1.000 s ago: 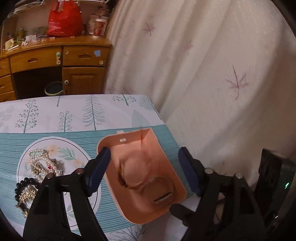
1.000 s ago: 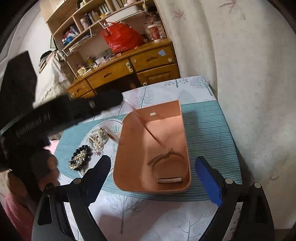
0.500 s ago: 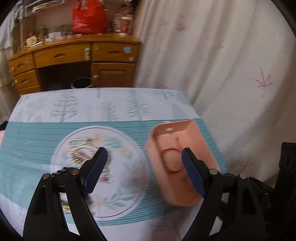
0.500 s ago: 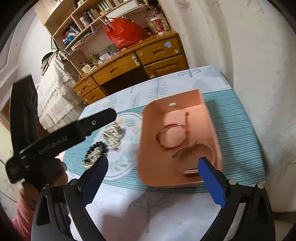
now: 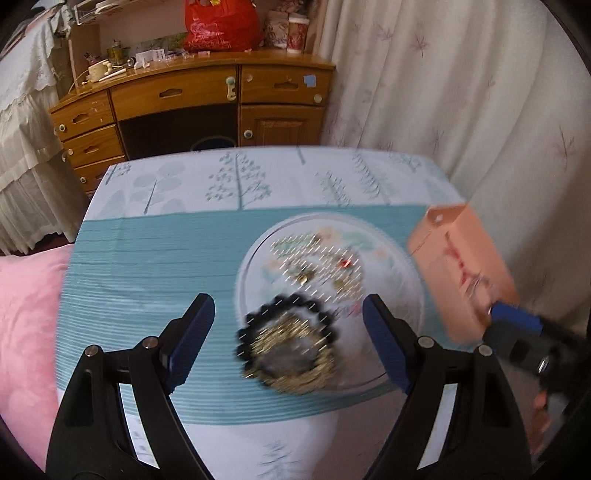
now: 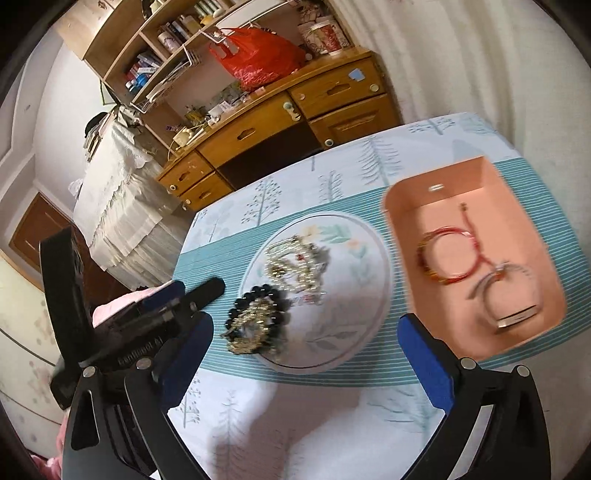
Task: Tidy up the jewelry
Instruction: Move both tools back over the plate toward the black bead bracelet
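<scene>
A round floral plate (image 5: 258,254) (image 6: 343,306) on the table holds a heap of jewelry. A black bead bracelet (image 5: 291,299) (image 6: 255,295) and a gold chain (image 5: 284,332) (image 6: 255,314) lie at its near left edge, pearl and gold pieces (image 6: 295,262) further back. To the right, a pink box (image 5: 476,240) (image 6: 517,229) contains a red bracelet (image 6: 447,254) and a silver bangle (image 6: 506,295). My left gripper (image 5: 290,332) (image 6: 192,291) hangs open above the black bracelet, not touching it. My right gripper (image 6: 306,354) is open and empty over the plate's near edge.
The table wears a teal and white tree-print cloth (image 5: 147,266). A white curtain (image 5: 461,92) hangs close along its right side. A wooden desk (image 5: 184,96) with a red bag (image 5: 221,26) stands behind. Pink bedding (image 5: 26,314) lies at the left.
Both grippers swung left from the pink box to the plate. The red bracelet, a falling streak a second ago, now lies in the box. The right jaws stand slightly wider.
</scene>
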`<move>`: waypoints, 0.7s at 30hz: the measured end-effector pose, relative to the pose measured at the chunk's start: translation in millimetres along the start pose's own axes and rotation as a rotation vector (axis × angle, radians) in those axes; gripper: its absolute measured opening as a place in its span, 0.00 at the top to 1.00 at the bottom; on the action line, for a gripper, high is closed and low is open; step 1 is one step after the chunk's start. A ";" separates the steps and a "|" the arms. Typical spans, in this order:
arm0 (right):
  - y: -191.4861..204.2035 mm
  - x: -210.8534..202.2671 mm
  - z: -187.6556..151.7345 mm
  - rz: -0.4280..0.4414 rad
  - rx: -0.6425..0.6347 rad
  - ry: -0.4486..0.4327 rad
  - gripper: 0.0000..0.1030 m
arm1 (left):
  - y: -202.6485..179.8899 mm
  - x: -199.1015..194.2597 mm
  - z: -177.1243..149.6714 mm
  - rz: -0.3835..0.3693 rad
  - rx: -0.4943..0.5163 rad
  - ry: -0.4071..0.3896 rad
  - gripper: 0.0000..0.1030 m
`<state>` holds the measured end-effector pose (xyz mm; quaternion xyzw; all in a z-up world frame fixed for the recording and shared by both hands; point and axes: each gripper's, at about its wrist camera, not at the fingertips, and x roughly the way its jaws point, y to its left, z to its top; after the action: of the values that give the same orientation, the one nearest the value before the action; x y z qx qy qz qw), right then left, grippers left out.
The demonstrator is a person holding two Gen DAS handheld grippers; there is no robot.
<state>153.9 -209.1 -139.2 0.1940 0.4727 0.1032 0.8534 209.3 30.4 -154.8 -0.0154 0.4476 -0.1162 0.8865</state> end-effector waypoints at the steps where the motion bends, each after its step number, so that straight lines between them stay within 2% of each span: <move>1: 6.3 4.7 -1.1 0.001 0.002 0.001 0.02 | 3.4 2.7 -4.1 -0.001 0.011 0.012 0.22; 7: 28.0 33.7 -6.0 0.015 0.050 0.033 0.02 | 18.7 14.9 -33.2 -0.029 0.094 0.073 0.22; 14: 31.6 77.4 -17.0 0.065 0.139 0.111 0.04 | 31.4 27.2 -51.2 -0.059 0.131 0.083 0.22; 16: 35.3 93.1 -20.3 0.058 0.143 0.151 0.27 | 36.1 28.4 -53.0 -0.061 0.129 0.078 0.22; 20: 43.0 125.4 -28.6 0.009 0.157 0.242 0.43 | 52.8 28.2 -54.9 -0.086 0.096 0.060 0.22; 21: 45.4 130.3 -30.5 0.001 0.151 0.258 0.52 | 56.1 28.7 -53.5 -0.094 0.086 0.057 0.22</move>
<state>197.7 -114.1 -234.2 0.2430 0.5846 0.0918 0.7686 193.8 82.7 -216.9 0.0052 0.4660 -0.1775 0.8668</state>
